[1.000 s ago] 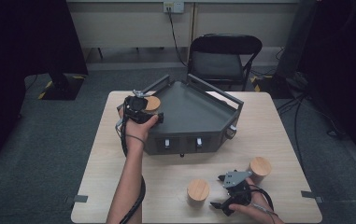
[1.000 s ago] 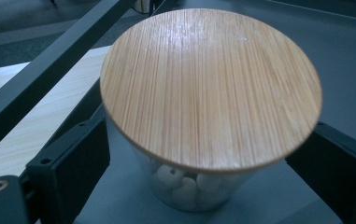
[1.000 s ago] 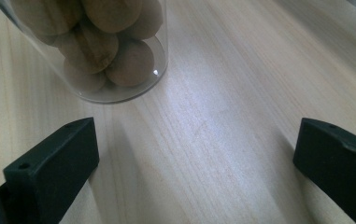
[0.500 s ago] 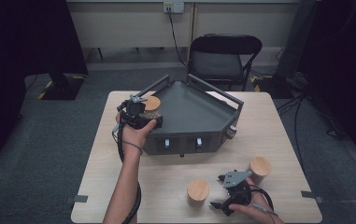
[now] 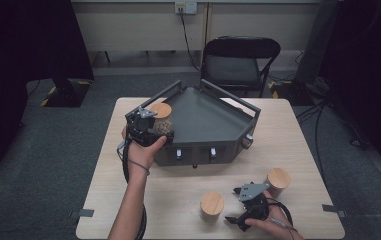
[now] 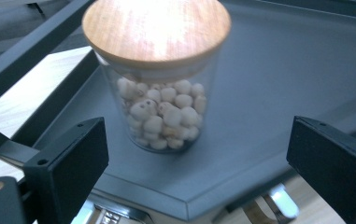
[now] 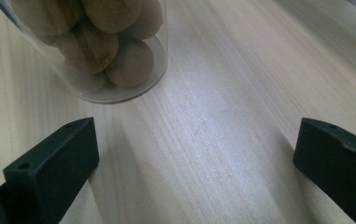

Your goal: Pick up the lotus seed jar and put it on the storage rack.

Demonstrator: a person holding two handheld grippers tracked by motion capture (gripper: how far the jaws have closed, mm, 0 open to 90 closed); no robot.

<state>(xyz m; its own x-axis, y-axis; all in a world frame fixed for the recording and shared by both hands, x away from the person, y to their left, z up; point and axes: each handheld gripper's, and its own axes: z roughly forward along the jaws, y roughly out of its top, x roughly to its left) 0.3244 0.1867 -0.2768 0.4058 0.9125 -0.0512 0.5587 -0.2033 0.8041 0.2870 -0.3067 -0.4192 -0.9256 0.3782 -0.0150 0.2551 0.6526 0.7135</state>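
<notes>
Occupying centre of high view, wooden table carried dark grey tray at 12 o'clock. Glass jar of pale round pieces, wooden lid on, stood upright inside tray at its 9 o'clock corner. Left hand-held gripper sat just before jar, jaws spread wide, jar ahead of them, untouched. Two more wooden-lidded jars stood at 5 o'clock: one left of right hand-held gripper, one beyond. Right jaws spread, nothing pinched.

The jar is clear glossy glass with a smooth pale wooden lid. It stands on a matt dark grey metal tray. The tabletop is light, smooth-grained wood.
</notes>
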